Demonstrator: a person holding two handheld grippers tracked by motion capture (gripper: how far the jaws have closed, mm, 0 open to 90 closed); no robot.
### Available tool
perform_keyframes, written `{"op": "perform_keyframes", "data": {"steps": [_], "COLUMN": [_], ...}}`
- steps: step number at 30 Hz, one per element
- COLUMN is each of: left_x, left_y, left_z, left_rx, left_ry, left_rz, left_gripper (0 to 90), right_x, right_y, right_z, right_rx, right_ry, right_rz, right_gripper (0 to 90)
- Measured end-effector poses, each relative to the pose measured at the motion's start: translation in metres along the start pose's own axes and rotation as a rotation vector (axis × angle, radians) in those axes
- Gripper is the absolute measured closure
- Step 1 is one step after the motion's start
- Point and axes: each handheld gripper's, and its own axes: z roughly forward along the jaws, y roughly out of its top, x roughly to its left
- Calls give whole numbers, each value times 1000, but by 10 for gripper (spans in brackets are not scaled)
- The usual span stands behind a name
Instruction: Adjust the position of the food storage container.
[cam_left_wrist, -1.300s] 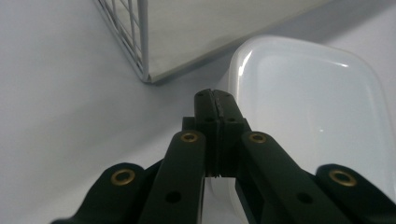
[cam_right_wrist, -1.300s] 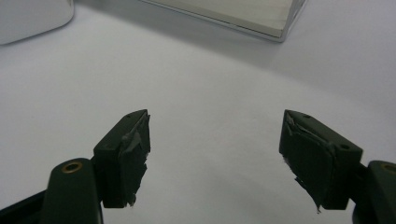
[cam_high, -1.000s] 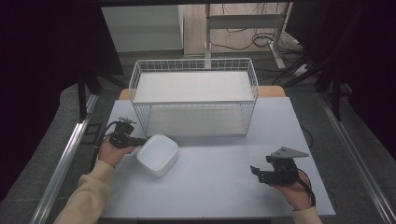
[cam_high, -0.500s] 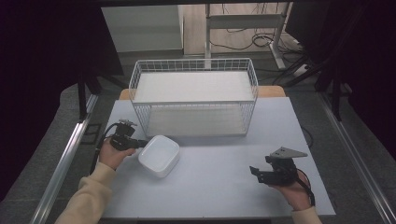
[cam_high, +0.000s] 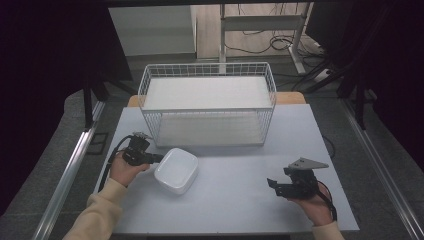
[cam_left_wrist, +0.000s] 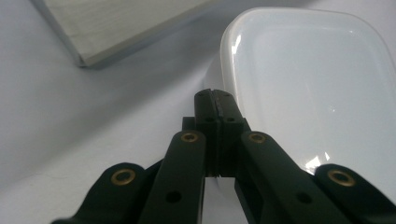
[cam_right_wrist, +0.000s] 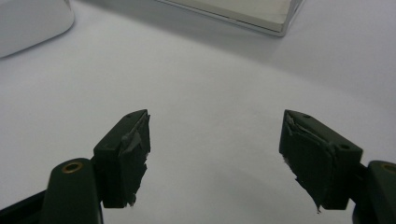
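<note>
A white rounded dish (cam_high: 176, 170) lies on the grey table (cam_high: 240, 200), left of centre and in front of the wire basket. My left gripper (cam_high: 159, 158) points right at its left edge. In the left gripper view the gripper (cam_left_wrist: 215, 95) has its jaws pressed together with nothing between them, and the tips stand against the rim of the dish (cam_left_wrist: 308, 84). My right gripper (cam_high: 272, 186) rests in a hand near the front right of the table and points left. Its jaws (cam_right_wrist: 215, 149) stand wide apart over bare table, and a corner of the dish (cam_right_wrist: 28, 23) shows far off.
A white wire basket (cam_high: 207, 107) with a pale board on its floor stands at the back middle of the table. The board's edge (cam_left_wrist: 121, 23) shows beyond the left gripper, and its corner (cam_right_wrist: 238, 11) beyond the right. Dark floor, rails and cables surround the table.
My left gripper has edged a little to the right, and the dish has slid slightly the same way. The right gripper has stayed where it was.
</note>
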Motion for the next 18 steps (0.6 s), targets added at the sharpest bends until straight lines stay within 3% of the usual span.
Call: {"op": "perform_keyframes", "data": {"steps": [8, 18], "left_x": [-14, -22], "left_y": [-1, -7], "left_z": [2, 3], "left_rx": [12, 12], "left_ry": [-26, -68], "left_rz": [20, 6], "left_gripper": [900, 900], "right_x": [0, 0], "right_y": [0, 0], "right_z": [-2, -1], "right_rx": [-3, 1], "right_ry": [0, 3], "right_rz": [6, 3], "right_gripper": [246, 246]}}
